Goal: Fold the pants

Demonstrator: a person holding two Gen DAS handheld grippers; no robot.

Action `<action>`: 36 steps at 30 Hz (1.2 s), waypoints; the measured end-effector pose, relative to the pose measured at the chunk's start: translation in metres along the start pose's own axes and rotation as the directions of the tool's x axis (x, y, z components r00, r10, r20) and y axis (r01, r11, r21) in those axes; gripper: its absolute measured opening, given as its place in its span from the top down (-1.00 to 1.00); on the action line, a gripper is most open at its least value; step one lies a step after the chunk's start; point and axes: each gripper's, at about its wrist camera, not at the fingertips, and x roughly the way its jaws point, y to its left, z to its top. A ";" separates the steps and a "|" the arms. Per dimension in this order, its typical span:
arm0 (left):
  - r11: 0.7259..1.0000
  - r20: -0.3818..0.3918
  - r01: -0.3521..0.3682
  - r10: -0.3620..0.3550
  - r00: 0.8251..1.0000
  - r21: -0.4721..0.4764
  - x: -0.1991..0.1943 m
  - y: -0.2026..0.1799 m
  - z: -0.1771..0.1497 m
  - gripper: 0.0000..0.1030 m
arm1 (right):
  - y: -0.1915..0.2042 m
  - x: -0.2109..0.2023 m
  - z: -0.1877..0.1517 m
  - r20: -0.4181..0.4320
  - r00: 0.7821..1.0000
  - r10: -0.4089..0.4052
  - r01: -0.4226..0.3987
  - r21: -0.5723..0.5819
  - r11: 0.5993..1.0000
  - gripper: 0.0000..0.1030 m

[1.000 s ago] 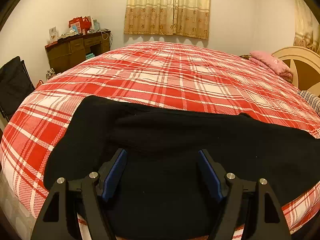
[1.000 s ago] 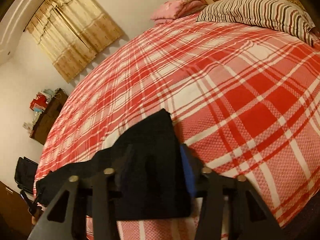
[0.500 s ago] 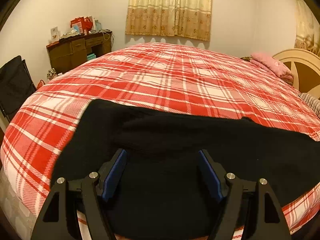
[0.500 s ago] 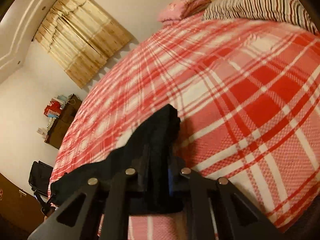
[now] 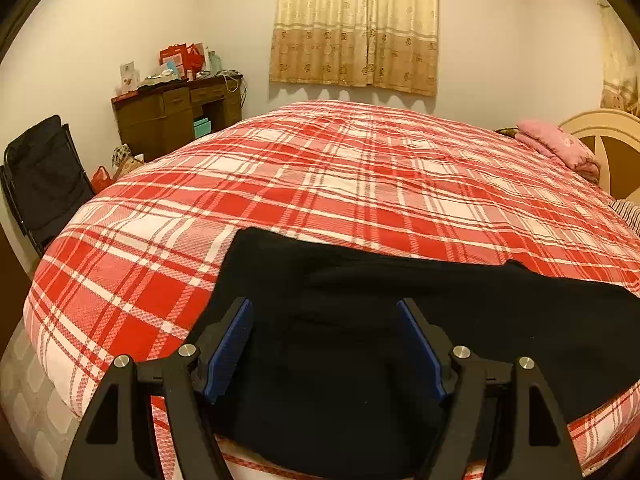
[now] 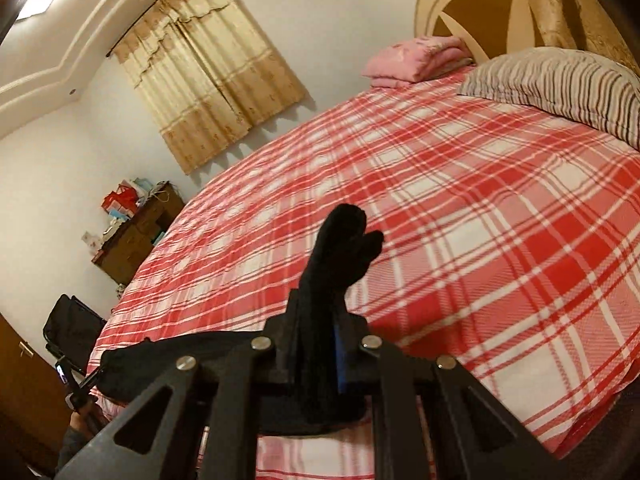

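My left gripper [image 5: 325, 344] hangs with jaws spread wide over the black pants [image 5: 440, 320], gripping nothing. The pants lie across the near edge of the red plaid bedspread [image 5: 360, 184]. My right gripper [image 6: 320, 344] is clamped tight on a bunched end of the pants [image 6: 340, 248], fabric poking up past the fingertips. Striped pillow [image 6: 560, 84] far right, by the headboard [image 6: 472, 12].

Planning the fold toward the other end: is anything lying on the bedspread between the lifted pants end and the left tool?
Nothing visible. The right tool pinches the black pants; only bare plaid bedspread surrounds them. The left tool hovers open over the pants.
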 end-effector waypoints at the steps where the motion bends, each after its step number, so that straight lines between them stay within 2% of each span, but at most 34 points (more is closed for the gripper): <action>1: 1.000 -0.001 -0.008 0.008 1.000 0.003 0.001 0.001 -0.001 -0.45 | 0.003 0.002 0.000 0.000 1.000 0.004 -0.004 -0.001 1.000 0.69; 9: 0.999 -0.001 -0.020 0.021 1.000 0.033 0.008 0.004 -0.008 -0.45 | 0.035 0.024 -0.004 -0.029 0.996 0.086 -0.087 -0.008 0.996 0.69; 15: 0.995 0.026 -0.038 0.036 0.999 0.088 0.010 -0.006 -0.015 -0.64 | 0.062 0.041 -0.011 -0.050 0.990 0.135 -0.136 -0.028 0.990 0.69; 20: 0.989 0.049 -0.067 0.061 0.997 0.132 0.012 -0.012 -0.021 -0.70 | 0.084 0.052 -0.018 -0.073 0.983 0.169 -0.173 -0.049 0.984 0.69; 36: 0.985 0.086 -0.077 0.064 0.994 0.156 0.013 -0.016 -0.027 -0.80 | 0.151 0.089 -0.026 -0.131 0.959 0.253 -0.266 -0.099 0.959 0.69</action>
